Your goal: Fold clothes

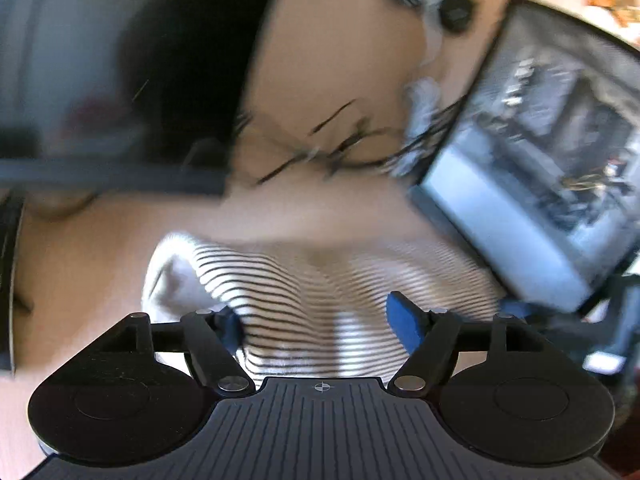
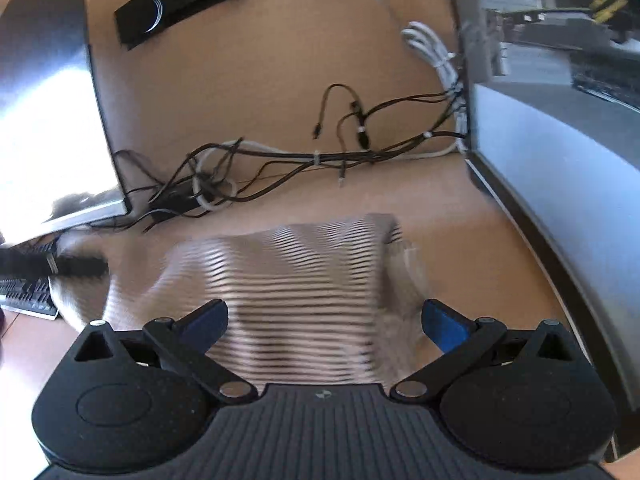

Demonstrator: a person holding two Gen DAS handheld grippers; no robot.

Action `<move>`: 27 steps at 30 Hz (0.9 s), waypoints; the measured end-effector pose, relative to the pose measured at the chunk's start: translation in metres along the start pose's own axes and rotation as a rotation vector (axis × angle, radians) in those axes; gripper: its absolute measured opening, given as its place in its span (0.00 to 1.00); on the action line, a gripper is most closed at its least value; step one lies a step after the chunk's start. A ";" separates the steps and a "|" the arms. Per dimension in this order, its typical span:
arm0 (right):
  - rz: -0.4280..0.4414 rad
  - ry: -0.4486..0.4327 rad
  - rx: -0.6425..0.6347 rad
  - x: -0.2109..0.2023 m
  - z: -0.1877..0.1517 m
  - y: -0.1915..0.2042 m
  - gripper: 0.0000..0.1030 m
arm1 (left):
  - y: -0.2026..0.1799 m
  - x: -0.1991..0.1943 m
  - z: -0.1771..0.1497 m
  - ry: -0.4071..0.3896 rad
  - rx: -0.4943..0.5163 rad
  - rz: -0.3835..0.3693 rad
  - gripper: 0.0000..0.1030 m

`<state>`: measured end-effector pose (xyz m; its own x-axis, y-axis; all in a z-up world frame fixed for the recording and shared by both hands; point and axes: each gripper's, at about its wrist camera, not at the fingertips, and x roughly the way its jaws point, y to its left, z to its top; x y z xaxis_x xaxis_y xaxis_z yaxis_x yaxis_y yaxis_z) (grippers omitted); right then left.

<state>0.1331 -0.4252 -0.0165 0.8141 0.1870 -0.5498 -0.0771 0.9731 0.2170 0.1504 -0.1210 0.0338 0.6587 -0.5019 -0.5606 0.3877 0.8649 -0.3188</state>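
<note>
Both grippers stood apart, empty: left gripper [image 1: 316,320] & right gripper [image 2: 324,320] each w/ blue fingers either side of the striped garment [image 2: 288,280], blurred, on the desk [image 2: 260,80] near cables [image 2: 320,156].

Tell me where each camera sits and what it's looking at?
Left wrist: rides the left gripper, facing the striped garment on the wooden desk; its open blue fingers show.
Right wrist: rides the right gripper, facing the same garment and cables; open fingers show.
Shared: garment, desk, cables, monitors.
</note>
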 end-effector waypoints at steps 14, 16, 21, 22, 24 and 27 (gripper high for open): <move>-0.001 0.030 -0.005 0.008 -0.002 0.007 1.00 | 0.011 -0.013 -0.013 0.083 -0.006 0.058 0.59; -0.005 0.035 -0.012 0.009 -0.004 0.007 1.00 | 0.013 -0.018 -0.015 0.088 -0.002 0.067 0.44; -0.005 0.032 -0.026 0.010 -0.004 0.008 1.00 | 0.017 -0.031 -0.014 0.087 -0.025 0.079 0.39; -0.011 0.024 -0.036 0.009 -0.002 0.009 1.00 | 0.016 -0.032 -0.012 0.085 -0.026 0.083 0.39; -0.029 0.002 -0.062 0.007 0.002 0.010 1.00 | 0.014 -0.037 -0.011 0.087 -0.025 0.107 0.43; -0.049 -0.020 -0.091 0.007 0.011 0.007 1.00 | 0.015 -0.041 -0.015 0.111 -0.037 0.172 0.60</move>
<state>0.1444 -0.4186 -0.0099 0.8295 0.1368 -0.5415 -0.0877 0.9894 0.1155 0.1200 -0.0869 0.0407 0.6373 -0.3446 -0.6892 0.2502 0.9385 -0.2380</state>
